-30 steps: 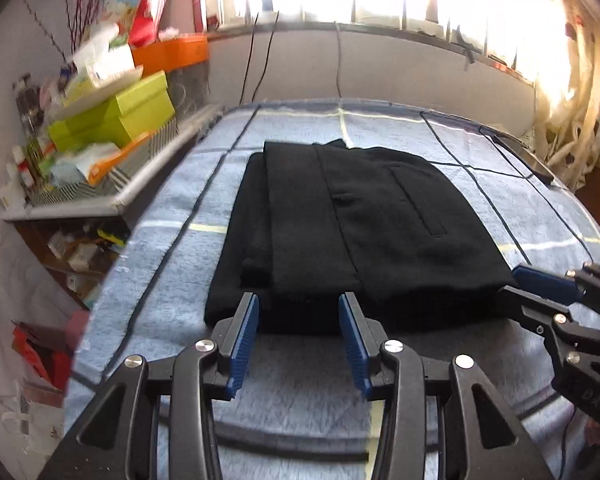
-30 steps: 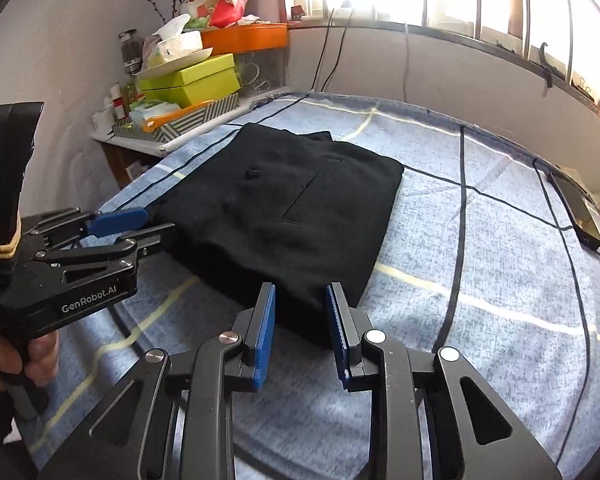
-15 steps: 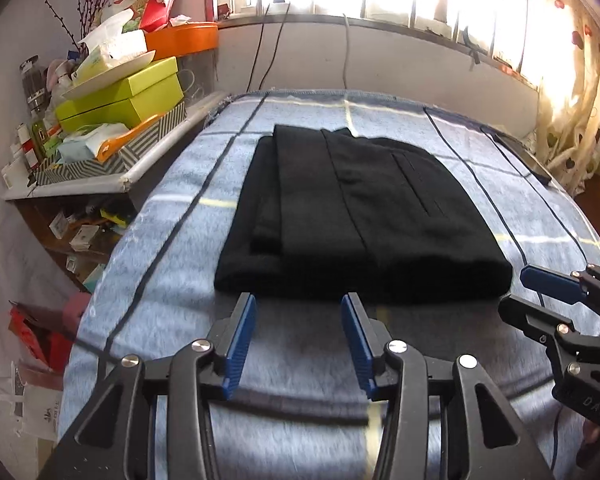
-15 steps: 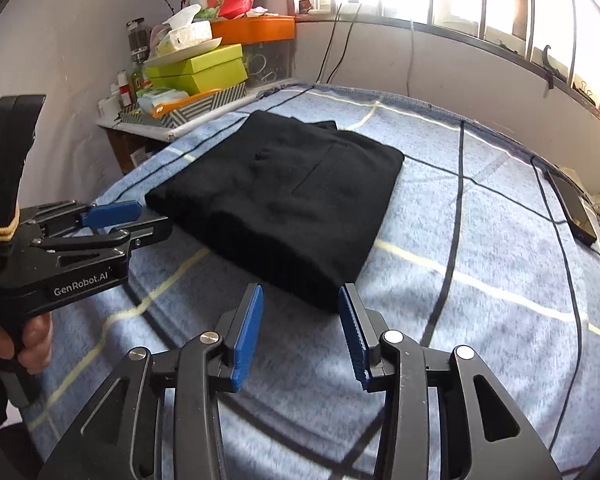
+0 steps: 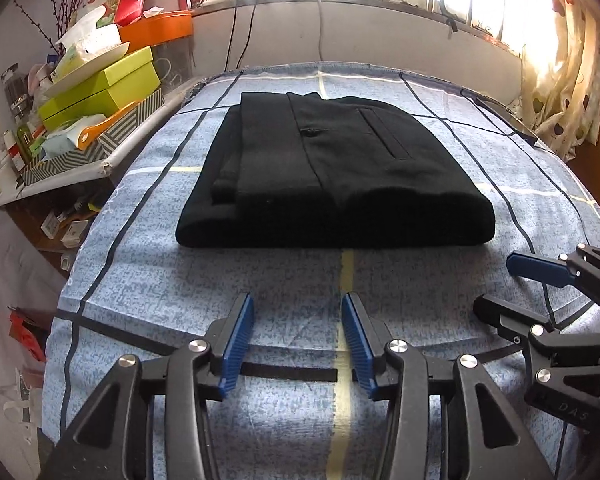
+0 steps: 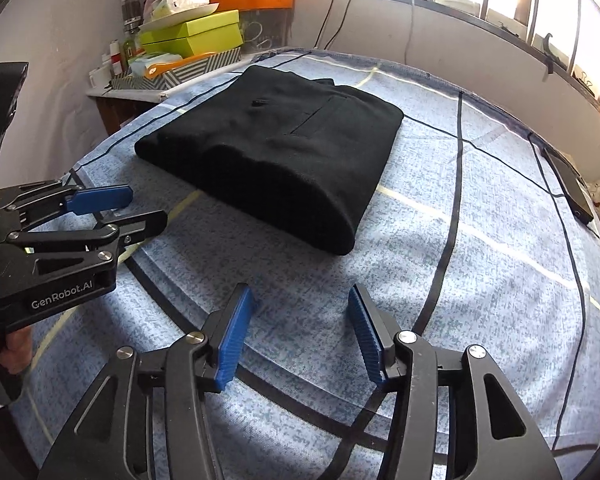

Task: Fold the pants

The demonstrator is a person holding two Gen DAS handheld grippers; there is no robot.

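The black pants (image 5: 332, 172) lie folded into a thick rectangle on the blue checked bed cover (image 5: 260, 292), back pocket facing up. They also show in the right wrist view (image 6: 276, 148). My left gripper (image 5: 298, 312) is open and empty, held back from the fold's near edge. It appears at the left of the right wrist view (image 6: 140, 208). My right gripper (image 6: 300, 304) is open and empty, short of the fold's near corner. It shows at the right of the left wrist view (image 5: 496, 284).
A cluttered shelf with green boxes (image 5: 100, 88) and an orange tray (image 5: 160, 28) stands left of the bed. A dark phone (image 6: 572, 184) with a cable lies at the bed's right edge. A window wall and curtain (image 5: 560, 80) are beyond the bed.
Both grippers have let go of the folded pants' near edge, opened wider and drawn back toward me. The pants stay flat on the bed.
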